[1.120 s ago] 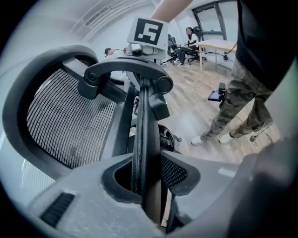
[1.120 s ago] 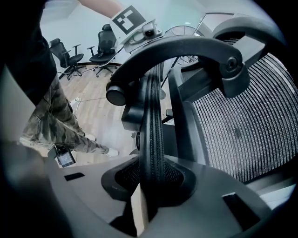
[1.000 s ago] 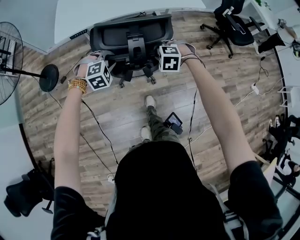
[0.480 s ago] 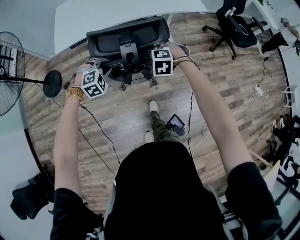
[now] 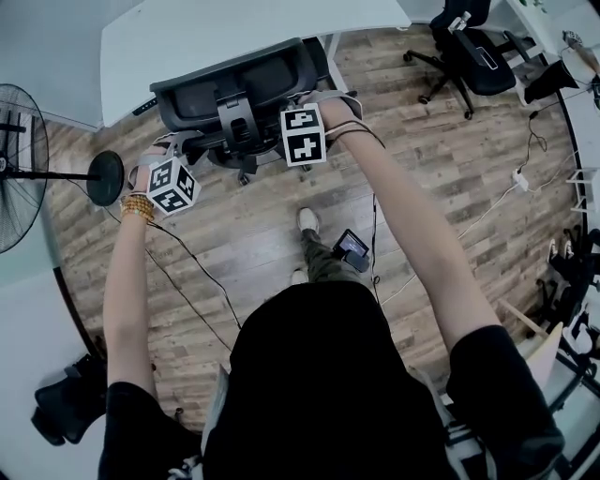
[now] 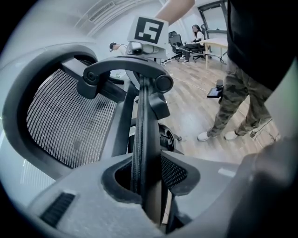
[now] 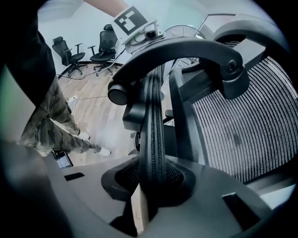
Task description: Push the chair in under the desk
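In the head view the black mesh office chair (image 5: pixel 246 82) stands with its back toward me, its front tucked against the white desk (image 5: pixel 234 28). My left gripper (image 5: pixel 167 148) holds the left end of the backrest's top rim. My right gripper (image 5: pixel 317 97) holds the right end. In the left gripper view the dark rim (image 6: pixel 141 139) runs straight between the jaws of my left gripper (image 6: pixel 145 188), which is shut on it. The right gripper view shows the ribbed rim (image 7: pixel 153 135) pinched the same way in my right gripper (image 7: pixel 150 190).
A standing fan (image 5: pixel 17 155) with a round base (image 5: pixel 105 177) is on the left. Cables (image 5: pixel 192 267) trail over the wooden floor. A small device (image 5: pixel 352 247) lies by my feet. Another black chair (image 5: pixel 469 52) stands at the top right, a power strip (image 5: pixel 513 175) beyond.
Both grippers and the chair have moved up and to the left in the head view, toward the desk. The grip on the backrest rim is unchanged.
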